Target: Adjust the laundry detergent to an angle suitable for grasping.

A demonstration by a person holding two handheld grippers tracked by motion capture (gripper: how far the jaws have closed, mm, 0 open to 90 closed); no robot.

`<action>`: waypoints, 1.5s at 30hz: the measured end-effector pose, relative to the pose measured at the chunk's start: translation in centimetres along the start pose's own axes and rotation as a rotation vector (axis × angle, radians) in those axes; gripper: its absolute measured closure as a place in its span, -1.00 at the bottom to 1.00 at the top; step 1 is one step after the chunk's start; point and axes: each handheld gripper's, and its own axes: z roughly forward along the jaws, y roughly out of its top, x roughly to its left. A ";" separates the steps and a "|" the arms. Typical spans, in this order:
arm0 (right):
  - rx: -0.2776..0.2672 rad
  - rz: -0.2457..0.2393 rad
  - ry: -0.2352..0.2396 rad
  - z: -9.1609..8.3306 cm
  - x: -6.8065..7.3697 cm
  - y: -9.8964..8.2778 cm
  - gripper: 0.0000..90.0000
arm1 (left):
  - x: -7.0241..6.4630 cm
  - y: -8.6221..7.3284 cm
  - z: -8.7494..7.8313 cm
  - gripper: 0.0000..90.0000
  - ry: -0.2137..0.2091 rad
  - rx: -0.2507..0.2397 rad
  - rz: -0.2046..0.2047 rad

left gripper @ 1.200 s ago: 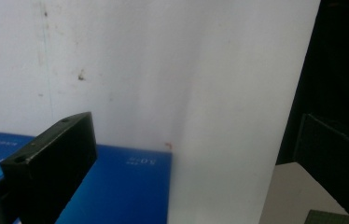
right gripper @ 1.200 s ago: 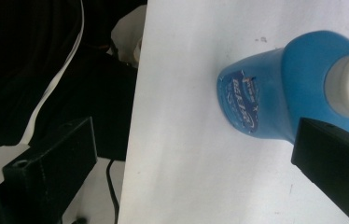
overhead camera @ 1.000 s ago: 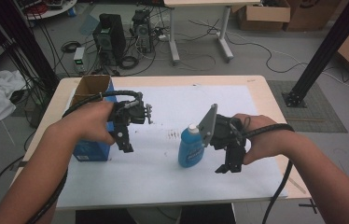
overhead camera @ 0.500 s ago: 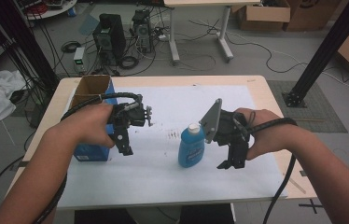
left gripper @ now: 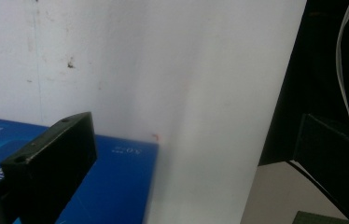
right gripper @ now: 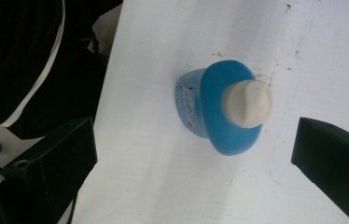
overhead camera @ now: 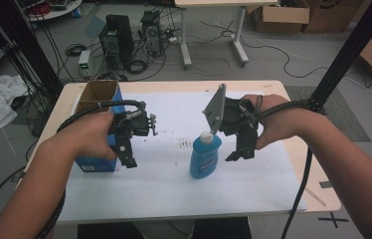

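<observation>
A blue bottle (overhead camera: 205,158) with a white cap stands upright on the white sheet near the table's middle. In the right gripper view I look down on the bottle (right gripper: 219,109) and its cap (right gripper: 247,103). My right gripper (overhead camera: 238,152) hovers just right of the bottle; its jaws are spread wide and hold nothing (right gripper: 193,147). My left gripper (overhead camera: 127,158) hangs open beside a blue cardboard box (overhead camera: 90,163) at the left. The box's blue side (left gripper: 112,186) lies by the left jaw, apart from it.
The box's top is open and shows a brown inside (overhead camera: 97,94). A white sheet (overhead camera: 164,184) covers most of the wooden table (overhead camera: 298,164). Cables trail from both grippers. Beyond the table, computers and cartons stand on the floor.
My right gripper has risen slightly and drifted toward the far side, beside the bottle's cap. The bottle, the box and the left gripper have stayed put.
</observation>
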 end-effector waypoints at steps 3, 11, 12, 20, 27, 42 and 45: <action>0.007 -0.009 0.006 0.0 -0.9 0.3 -1.00 | 0.1 -0.1 0.0 -1.00 0.000 0.007 -0.001; 0.028 -0.044 0.023 0.3 -2.7 0.9 -1.00 | 0.4 -0.2 -0.3 -1.00 0.007 0.003 -0.004; 0.030 -0.045 0.027 0.4 -2.8 1.0 -1.00 | 0.4 -0.3 -0.3 -1.00 0.005 0.000 -0.006; 0.066 -0.068 0.061 1.9 -4.0 1.3 -1.00 | 0.7 -0.6 -0.2 -1.00 0.005 0.003 -0.014; 0.075 -0.067 0.085 2.9 -4.7 1.4 -1.00 | 0.8 -0.8 -0.3 -1.00 0.008 0.000 -0.016; 0.105 -0.093 0.143 6.3 -4.8 0.9 -1.00 | 1.0 -1.0 0.3 -1.00 0.002 -0.002 -0.032; 0.098 -0.090 0.158 7.1 -4.9 0.7 -1.00 | 1.1 -0.8 0.3 -1.00 0.005 -0.004 -0.029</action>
